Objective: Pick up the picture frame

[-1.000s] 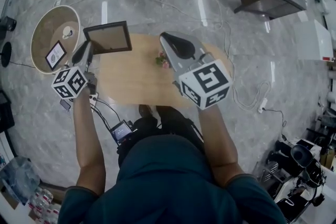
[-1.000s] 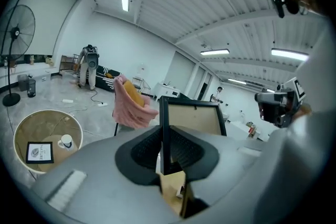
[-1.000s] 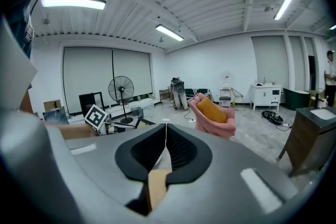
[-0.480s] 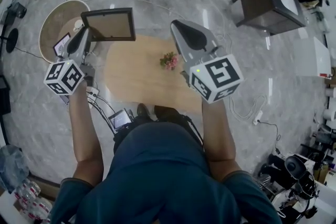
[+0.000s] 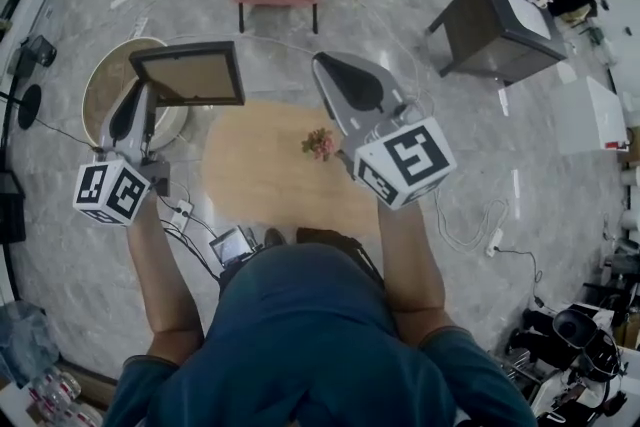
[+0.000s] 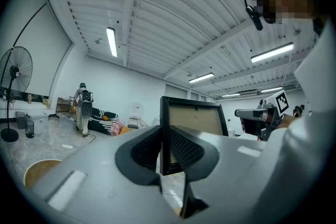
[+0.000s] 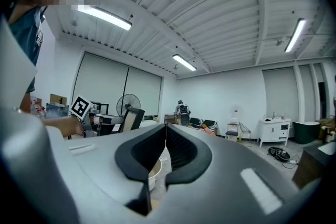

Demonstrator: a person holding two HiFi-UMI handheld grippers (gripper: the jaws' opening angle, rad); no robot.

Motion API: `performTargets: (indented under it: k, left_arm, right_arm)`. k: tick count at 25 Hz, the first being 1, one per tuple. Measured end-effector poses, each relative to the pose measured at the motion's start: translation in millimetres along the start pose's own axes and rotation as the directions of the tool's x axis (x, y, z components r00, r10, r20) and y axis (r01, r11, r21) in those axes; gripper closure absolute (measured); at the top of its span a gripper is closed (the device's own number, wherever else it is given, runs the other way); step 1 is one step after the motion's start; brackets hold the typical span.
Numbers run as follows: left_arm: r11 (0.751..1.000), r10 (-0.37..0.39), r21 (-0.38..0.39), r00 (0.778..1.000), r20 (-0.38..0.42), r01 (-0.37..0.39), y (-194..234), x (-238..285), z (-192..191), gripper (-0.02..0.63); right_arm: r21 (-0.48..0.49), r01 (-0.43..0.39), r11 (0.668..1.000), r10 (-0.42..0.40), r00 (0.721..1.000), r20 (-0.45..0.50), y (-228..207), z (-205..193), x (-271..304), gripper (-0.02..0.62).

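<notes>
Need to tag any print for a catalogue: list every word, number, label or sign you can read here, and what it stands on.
No text here can be read.
The left cube, on the left gripper: black-and-white squares, a marker pattern, not letters.
The right cube, on the right gripper: the same.
The picture frame: plain brown panel, no print.
The small screen by the cables: too small to read.

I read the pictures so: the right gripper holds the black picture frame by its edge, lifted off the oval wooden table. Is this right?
Not quite. The left gripper holds the black picture frame by its edge, lifted off the oval wooden table; the left gripper view shows its jaws clamped on the frame. The right gripper is shut with nothing between its jaws.
</notes>
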State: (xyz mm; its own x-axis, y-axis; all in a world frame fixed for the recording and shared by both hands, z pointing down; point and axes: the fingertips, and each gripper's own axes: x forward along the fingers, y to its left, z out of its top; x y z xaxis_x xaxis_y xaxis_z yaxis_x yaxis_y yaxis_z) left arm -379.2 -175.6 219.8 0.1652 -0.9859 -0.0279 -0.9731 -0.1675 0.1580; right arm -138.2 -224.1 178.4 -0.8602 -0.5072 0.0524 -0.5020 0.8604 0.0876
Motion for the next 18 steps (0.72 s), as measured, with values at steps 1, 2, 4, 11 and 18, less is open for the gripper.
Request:
performTargets:
  k: [1, 2, 4, 11, 18]
  left_arm:
    - [1.000, 0.000, 0.011, 1.000, 0.011, 0.000, -3.7, -3.7, 7.0, 0.561]
    - [1.000, 0.000, 0.021, 1.000, 0.021, -0.001, -7.4, -7.8, 13.1, 0.561]
    - [0.999, -0.001, 0.040, 0.999, 0.040, -0.001, -13.9, -16.3, 24.2, 0.561]
    - [0.998, -0.014, 0.068, 0.997, 0.072, 0.009, -29.7, -31.5, 48.3, 0.561]
    - [0.997, -0.020, 0.069, 0.998, 0.066, 0.016, -33.7, -38.5, 44.0, 0.561]
  right_arm:
    - [-0.002, 0.000, 1.000, 0.000, 1.000, 0.012, 0.3, 4.5, -2.3, 0.584]
    - [-0.004, 0.000, 1.000, 0.000, 1.000, 0.020, 1.1, 7.8, -4.5, 0.584]
    - [-0.007, -0.007, 1.000, 0.007, 1.000, 0.019, 3.8, 11.0, -7.5, 0.586]
    - [-0.017, -0.034, 0.999, 0.034, 0.999, 0.023, 11.4, 23.0, -10.6, 0.588]
    - [-0.016, -0.040, 0.999, 0.040, 0.999, 0.022, 18.4, 20.5, -12.8, 0.588]
